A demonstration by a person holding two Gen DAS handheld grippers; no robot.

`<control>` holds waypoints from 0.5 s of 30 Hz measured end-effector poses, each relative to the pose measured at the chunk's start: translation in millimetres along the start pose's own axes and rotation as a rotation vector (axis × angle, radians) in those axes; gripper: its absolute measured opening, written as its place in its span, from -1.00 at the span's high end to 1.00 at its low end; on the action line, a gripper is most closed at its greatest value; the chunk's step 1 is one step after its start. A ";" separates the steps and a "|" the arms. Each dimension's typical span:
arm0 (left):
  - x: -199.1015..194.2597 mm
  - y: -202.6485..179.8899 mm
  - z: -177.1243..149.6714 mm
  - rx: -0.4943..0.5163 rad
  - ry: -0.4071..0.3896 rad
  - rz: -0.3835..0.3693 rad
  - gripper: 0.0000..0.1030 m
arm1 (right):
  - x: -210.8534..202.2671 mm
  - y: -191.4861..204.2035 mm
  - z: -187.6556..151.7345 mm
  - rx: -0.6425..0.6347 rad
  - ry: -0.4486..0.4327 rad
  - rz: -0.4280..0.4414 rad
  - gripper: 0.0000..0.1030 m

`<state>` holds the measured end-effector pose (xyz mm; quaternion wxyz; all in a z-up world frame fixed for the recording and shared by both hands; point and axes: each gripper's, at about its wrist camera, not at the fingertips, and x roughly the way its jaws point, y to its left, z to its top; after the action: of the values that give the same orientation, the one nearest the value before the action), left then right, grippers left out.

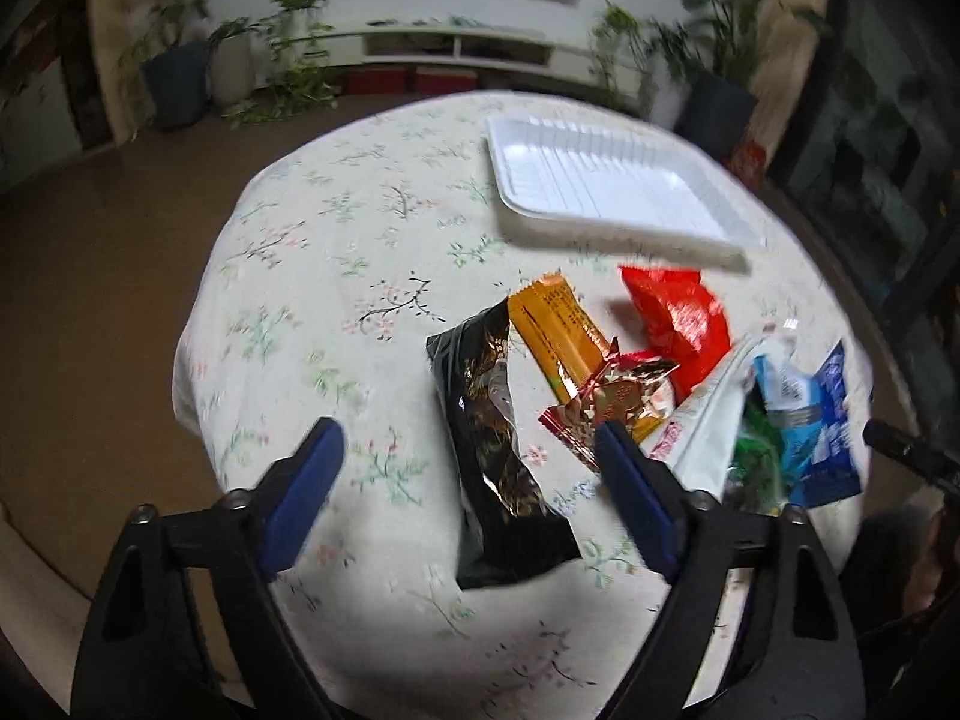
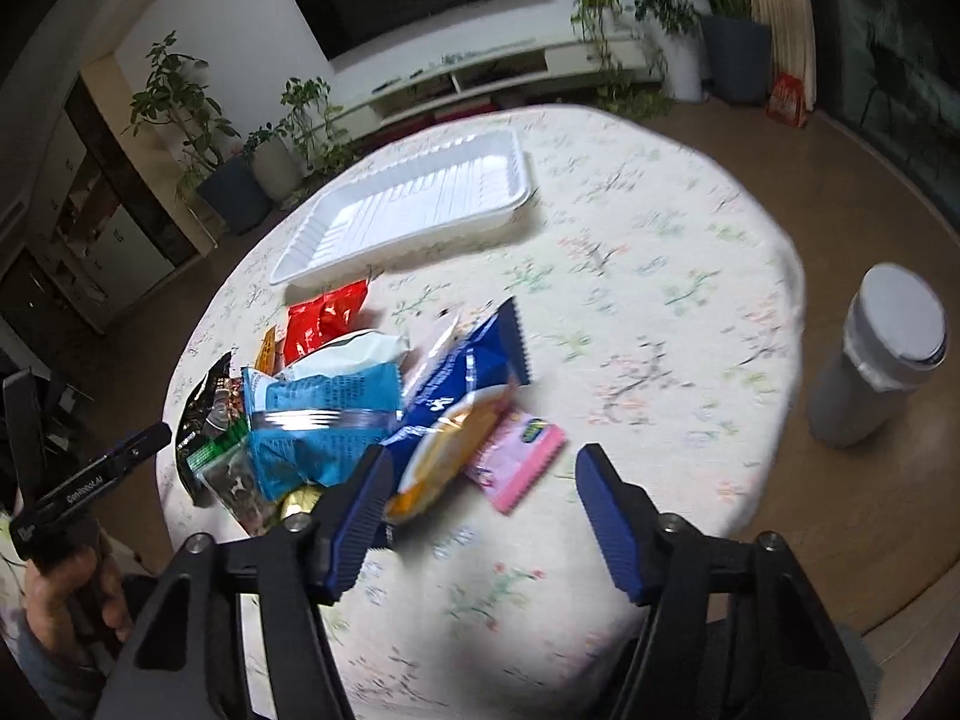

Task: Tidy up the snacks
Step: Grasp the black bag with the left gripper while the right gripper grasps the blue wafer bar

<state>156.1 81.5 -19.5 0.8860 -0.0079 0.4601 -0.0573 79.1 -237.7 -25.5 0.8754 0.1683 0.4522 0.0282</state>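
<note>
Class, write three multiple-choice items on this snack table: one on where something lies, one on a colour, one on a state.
1. Where does the white tray lie?
A. beyond the snack pile
B. under the pile
C. on the floor

2. What colour is the packet between the left gripper fingers?
A. pink
B. black
C. white

3. What state is the right gripper in?
A. shut on a packet
B. open, holding nothing
C. out of view

Answers:
1 A, the tray sits past the red packet on the far side.
2 B, its wrapper is glossy black.
3 B, its fingers stand wide apart.
</note>
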 end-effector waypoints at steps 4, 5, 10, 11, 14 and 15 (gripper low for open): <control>20.4 -6.4 8.9 0.056 0.074 0.054 -0.55 | 18.4 6.4 2.9 0.024 0.054 0.019 -0.27; 23.9 -6.9 10.6 0.063 0.080 0.058 -0.55 | 21.1 8.3 3.3 0.021 0.053 0.020 -0.27; 38.7 -3.8 13.2 0.055 0.104 0.052 -0.55 | 34.5 3.4 8.6 0.068 0.084 0.034 -0.26; 44.3 -3.2 12.9 0.060 0.122 0.054 -0.55 | 35.5 2.5 10.0 0.076 0.090 0.047 -0.26; 56.7 -3.3 9.5 0.076 0.155 0.042 -0.55 | 41.1 1.5 13.1 0.097 0.114 0.085 -0.25; 60.3 -3.1 8.7 0.078 0.163 0.038 -0.54 | 43.3 1.7 13.9 0.103 0.123 0.099 -0.24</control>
<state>197.3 71.5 -63.5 0.8462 0.0401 0.5280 -0.0590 115.9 -231.1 -51.5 0.8339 0.2330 0.4969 0.0584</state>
